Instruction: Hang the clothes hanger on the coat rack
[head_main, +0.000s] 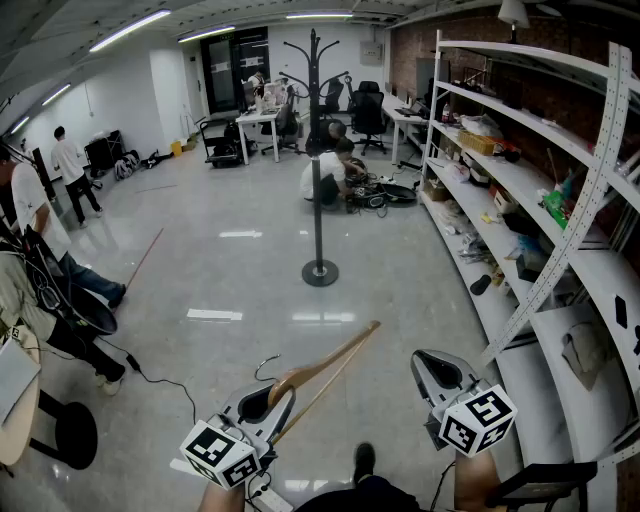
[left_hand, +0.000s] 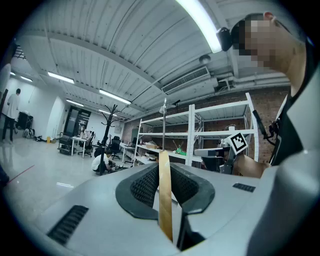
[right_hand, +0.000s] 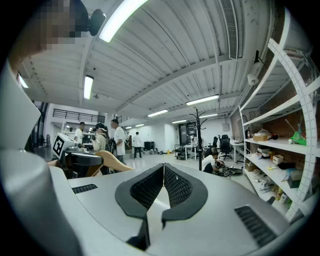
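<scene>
A wooden clothes hanger (head_main: 325, 370) with a metal hook (head_main: 264, 362) lies slanted up to the right, clamped in my left gripper (head_main: 262, 404) at the bottom of the head view. In the left gripper view its wooden bar (left_hand: 165, 195) stands edge-on between the pads, the gripper (left_hand: 164, 169) shut on it. The black coat rack (head_main: 318, 150) stands well ahead on its round base (head_main: 320, 272), also seen far off as the rack (left_hand: 106, 136) and the rack (right_hand: 199, 136). My right gripper (head_main: 437, 372) is held beside the left one, and in its own view the gripper (right_hand: 163, 168) is shut and empty.
White shelving (head_main: 560, 230) loaded with odds and ends runs along the right. A person crouches (head_main: 325, 178) just behind the rack among cables. People stand at the left (head_main: 70, 170). A cable (head_main: 160, 380) trails over the glossy floor, and desks and chairs (head_main: 260, 115) fill the back.
</scene>
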